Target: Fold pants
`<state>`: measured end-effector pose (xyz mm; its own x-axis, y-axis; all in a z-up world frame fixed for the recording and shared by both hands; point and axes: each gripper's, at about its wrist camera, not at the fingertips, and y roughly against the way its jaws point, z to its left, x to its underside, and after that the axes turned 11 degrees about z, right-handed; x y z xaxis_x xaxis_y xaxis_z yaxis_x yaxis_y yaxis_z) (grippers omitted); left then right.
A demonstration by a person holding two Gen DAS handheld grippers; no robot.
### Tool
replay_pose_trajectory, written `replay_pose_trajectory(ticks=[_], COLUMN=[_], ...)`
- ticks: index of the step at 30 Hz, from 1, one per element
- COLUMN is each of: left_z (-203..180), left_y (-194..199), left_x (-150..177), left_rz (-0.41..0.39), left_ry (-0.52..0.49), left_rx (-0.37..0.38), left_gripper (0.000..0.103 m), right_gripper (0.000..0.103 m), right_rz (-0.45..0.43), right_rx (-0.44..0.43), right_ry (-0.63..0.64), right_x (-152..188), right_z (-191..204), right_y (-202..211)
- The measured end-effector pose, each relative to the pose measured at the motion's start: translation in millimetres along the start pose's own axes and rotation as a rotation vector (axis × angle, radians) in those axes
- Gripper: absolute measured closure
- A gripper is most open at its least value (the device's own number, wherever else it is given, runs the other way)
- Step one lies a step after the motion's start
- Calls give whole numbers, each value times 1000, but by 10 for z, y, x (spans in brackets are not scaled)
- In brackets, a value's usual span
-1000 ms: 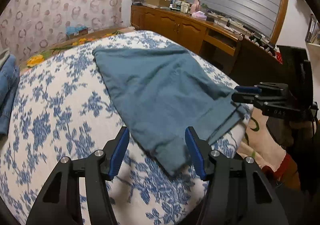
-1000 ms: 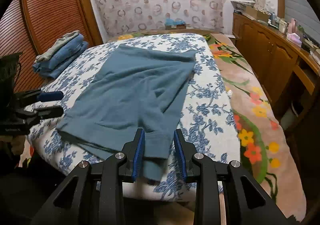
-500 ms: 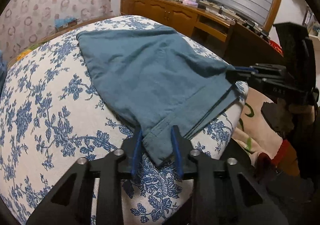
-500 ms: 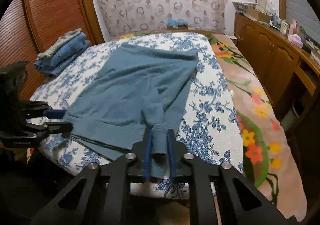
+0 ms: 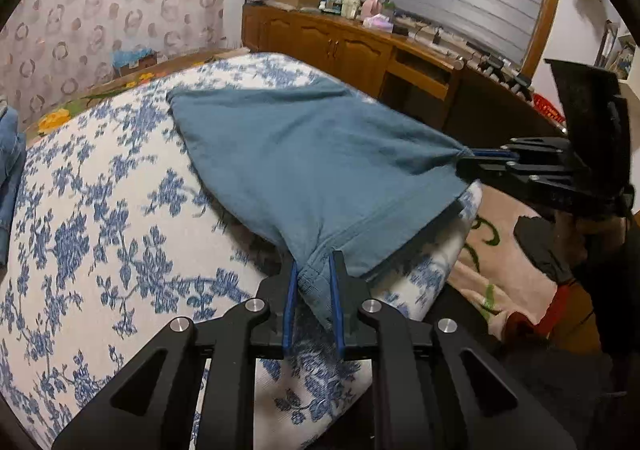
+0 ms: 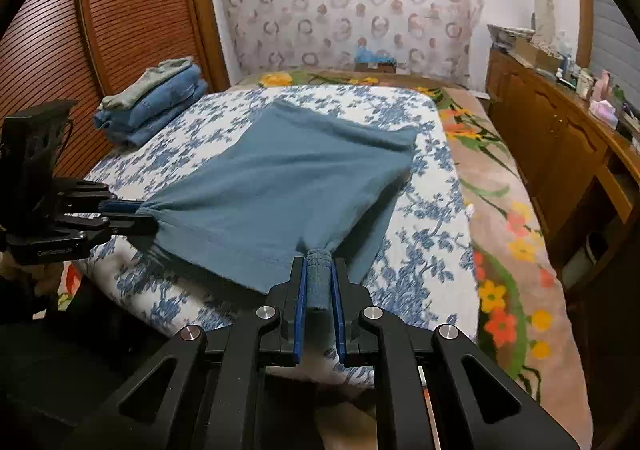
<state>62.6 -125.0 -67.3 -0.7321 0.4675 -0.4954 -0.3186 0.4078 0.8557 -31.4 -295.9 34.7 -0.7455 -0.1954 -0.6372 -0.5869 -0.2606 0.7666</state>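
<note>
Pants (image 5: 312, 165), teal, lie on the bed (image 5: 100, 217) with the near hem edge at the bed's foot, far end flat on the floral cover.

Left hand-held gripper (image 5: 313, 282): jaws narrow, clamped on one near corner of the pants. Fabric bunches between the blue pads (image 5: 335, 290) and rises off the cover. Right hand-held gripper (image 6: 320, 282): jaws narrow, clamped on the other near corner; a rolled wad of cloth stands between its pads (image 6: 301, 290).

Reason for hold (judgement): one gripper per corner keeps the hem edge taut and level, so the near half can be carried over the far half as one sheet without sagging in the middle. Corner grips also leave the body of the cloth free to crease where wanted.

Left view only: underside shadow beneath the lifted hem, showing the near edge is off the bed; the right hand-held gripper (image 5: 466, 158) side-on, cloth pulled to a point at its tip; cabinet (image 5: 352, 53) along the wall.

Right view only: the far edge of the pants lying flat; a stack of folded clothes (image 6: 154, 101) by the wooden door, well apart from the pants; the left hand-held gripper (image 6: 146, 217) side-on; flowered rug (image 6: 516, 234) beside the bed.
</note>
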Motion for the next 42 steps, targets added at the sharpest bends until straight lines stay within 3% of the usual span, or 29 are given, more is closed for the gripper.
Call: replay_pose_trajectory(ticks=[3, 7, 10, 12, 15, 21, 27, 32, 35, 42], left_z=[67, 98, 134, 161, 186, 157, 163, 213, 210, 208], left_y=[-81, -79, -43, -13, 3, -96, -228, -261, -262, -261], left_x=[41, 56, 40, 22, -24, -112, -72, -37, -24, -6], left_rz=[27, 31, 21, 7, -8, 0, 37, 33, 26, 17], left_ry=[23, 42, 56, 66, 71, 58, 57, 77, 75, 73], left_rx=[8, -11, -31, -50, -62, -70, -74, -46, -64, -65], left_gripper=[86, 81, 66, 47, 40, 38, 38, 38, 31, 31], right_gripper=[91, 82, 75, 75, 74, 74, 74, 74, 74, 74], right_rz=[31, 33, 23, 9, -10, -38, 29, 32, 22, 22], right_rx=[-2, 9, 36, 29, 33, 37, 68, 36, 29, 11], right_ry=[-5, -27, -58, -75, -99, -139, -135, -163, -168, -142], right_x=[28, 43, 39, 45, 58, 50, 87, 156, 148, 163], right_z=[7, -37, -85, -109, -100, -69, -65, -64, -49, -45], right_y=[-64, -92, -74, -64, -80, -183, -331, -318, -299, -272])
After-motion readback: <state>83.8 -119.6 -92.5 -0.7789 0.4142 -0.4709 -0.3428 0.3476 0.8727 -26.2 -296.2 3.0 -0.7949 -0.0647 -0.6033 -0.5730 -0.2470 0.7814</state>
